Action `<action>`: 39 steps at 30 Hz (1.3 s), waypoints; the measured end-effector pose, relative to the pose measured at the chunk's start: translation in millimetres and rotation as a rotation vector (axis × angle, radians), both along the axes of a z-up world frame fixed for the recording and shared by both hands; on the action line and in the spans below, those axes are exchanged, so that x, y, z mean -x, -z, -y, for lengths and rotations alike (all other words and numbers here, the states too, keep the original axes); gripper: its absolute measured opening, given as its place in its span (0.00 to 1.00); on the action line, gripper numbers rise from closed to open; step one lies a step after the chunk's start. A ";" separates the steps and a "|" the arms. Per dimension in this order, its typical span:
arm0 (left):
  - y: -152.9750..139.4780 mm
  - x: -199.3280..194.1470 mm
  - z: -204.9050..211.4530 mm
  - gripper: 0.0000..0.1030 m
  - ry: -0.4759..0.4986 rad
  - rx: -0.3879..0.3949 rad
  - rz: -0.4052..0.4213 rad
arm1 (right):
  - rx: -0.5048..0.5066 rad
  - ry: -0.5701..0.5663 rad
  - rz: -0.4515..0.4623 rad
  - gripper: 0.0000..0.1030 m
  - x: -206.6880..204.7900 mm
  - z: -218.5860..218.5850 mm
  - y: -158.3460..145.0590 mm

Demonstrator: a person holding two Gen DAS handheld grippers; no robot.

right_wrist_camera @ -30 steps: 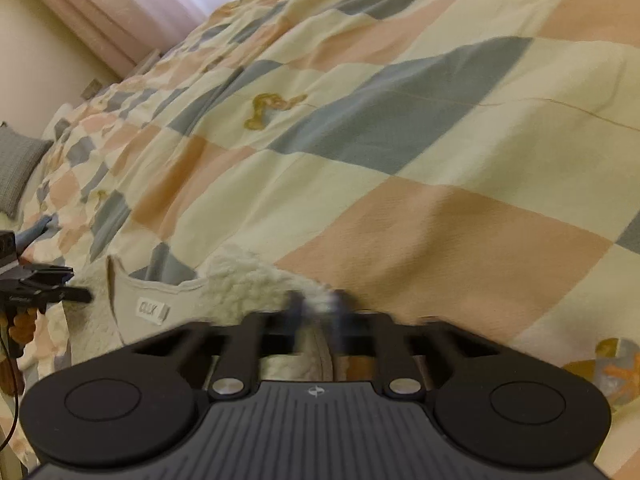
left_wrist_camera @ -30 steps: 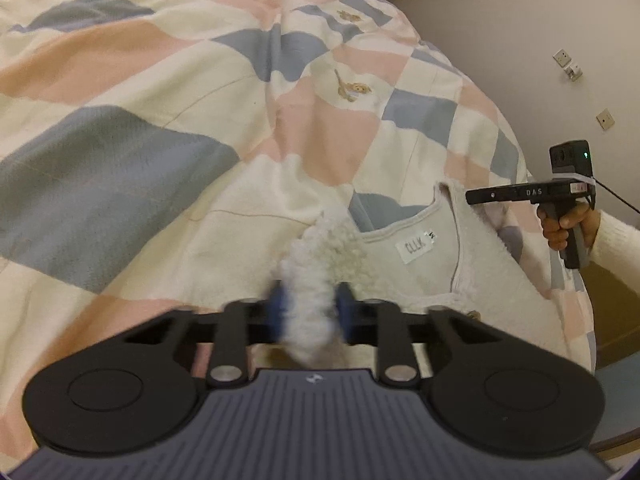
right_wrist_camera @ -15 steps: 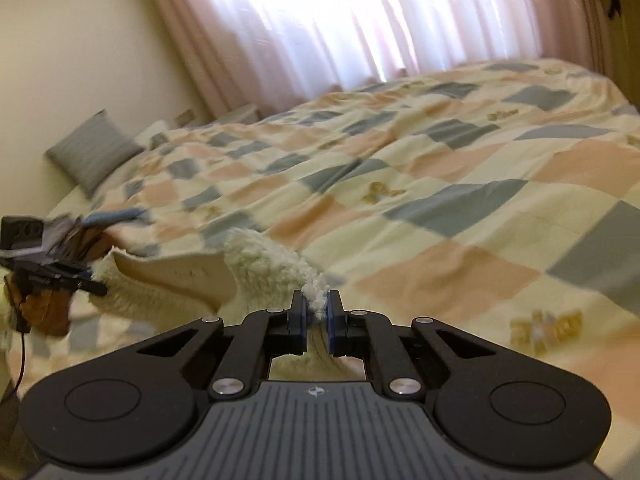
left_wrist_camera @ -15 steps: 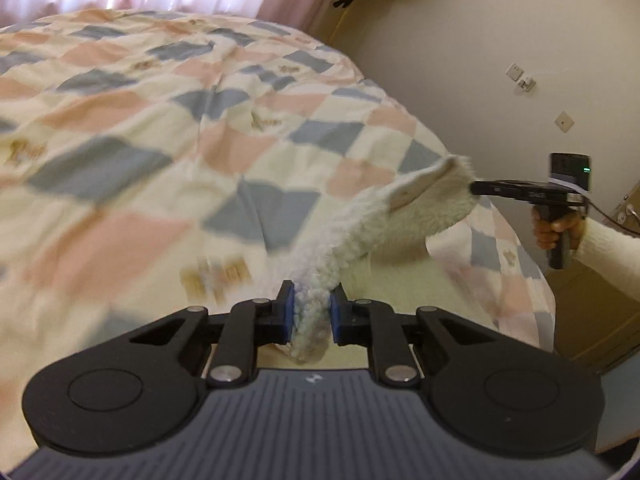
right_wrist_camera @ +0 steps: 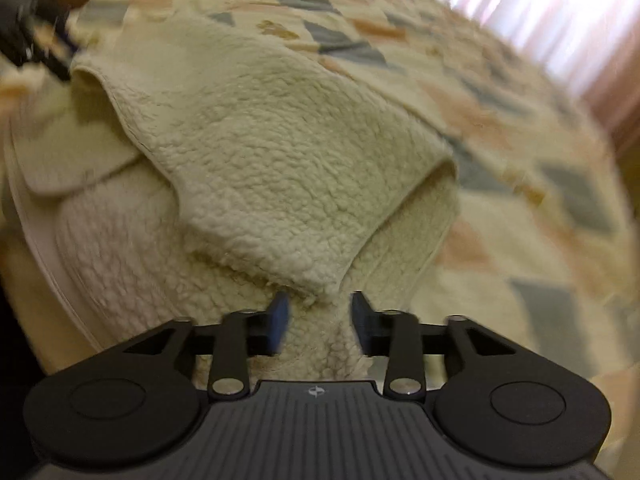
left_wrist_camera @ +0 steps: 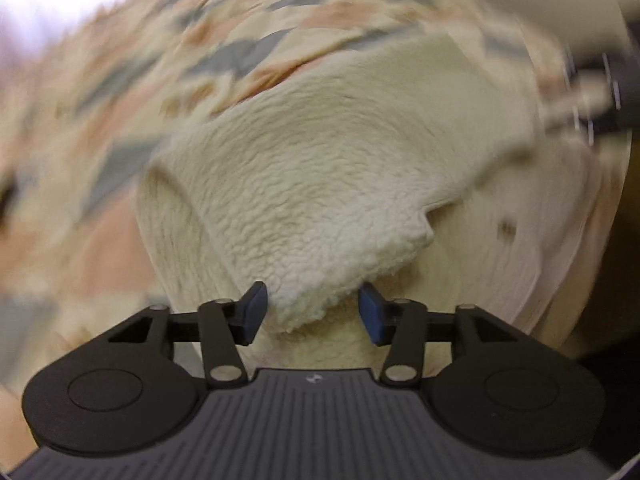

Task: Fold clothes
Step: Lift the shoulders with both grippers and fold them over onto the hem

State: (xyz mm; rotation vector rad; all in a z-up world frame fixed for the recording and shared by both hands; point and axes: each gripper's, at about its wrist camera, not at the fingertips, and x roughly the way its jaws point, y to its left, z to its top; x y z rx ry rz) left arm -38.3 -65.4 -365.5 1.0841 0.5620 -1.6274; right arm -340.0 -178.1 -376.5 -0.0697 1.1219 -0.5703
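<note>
A cream fleece garment (left_wrist_camera: 320,184) lies on the bed with its upper part folded over toward me. It also shows in the right wrist view (right_wrist_camera: 272,168). My left gripper (left_wrist_camera: 312,312) is open, its blue pads standing apart on either side of the folded corner. My right gripper (right_wrist_camera: 318,316) is open too, with the other corner of the fleece lying loose between its pads. Both views are blurred by motion.
The garment rests on a checked quilt (left_wrist_camera: 240,48) of cream, peach and grey squares, also in the right wrist view (right_wrist_camera: 520,128). The bed's edge runs along the right of the left view (left_wrist_camera: 576,240). A bright curtain (right_wrist_camera: 560,12) hangs behind the bed.
Both grippers lifted the garment's top edge, carried it over and down, then opened and let go. The fleece now lies folded on itself.
</note>
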 end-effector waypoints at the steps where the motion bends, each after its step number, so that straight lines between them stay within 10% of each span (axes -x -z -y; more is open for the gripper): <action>1: 3.3 11.3 -3.5 0.49 0.068 0.014 0.072 | 0.071 -0.040 -0.031 0.46 -4.3 -11.2 2.7; 10: 42.3 44.3 -27.1 0.50 0.374 0.182 0.411 | 0.414 -0.326 -0.208 0.48 -18.2 -49.8 48.4; 12: 49.3 45.0 -26.5 0.17 0.419 0.170 0.426 | 0.433 -0.386 -0.237 0.37 -19.9 -48.7 57.4; 13: 51.9 44.7 -26.5 0.11 0.433 0.159 0.429 | 0.425 -0.410 -0.249 0.09 -20.9 -47.9 60.5; 14: 51.6 44.1 -28.0 0.11 0.442 0.155 0.425 | 0.407 -0.416 -0.248 0.05 -20.9 -47.4 59.8; 32: 49.6 70.5 -80.4 0.13 0.423 0.101 0.408 | 0.272 -0.350 -0.196 0.06 -4.6 -80.8 24.6; 39: 29.3 60.4 -90.5 0.21 0.333 0.057 0.289 | 0.152 -0.312 -0.230 0.31 -2.6 -84.5 26.3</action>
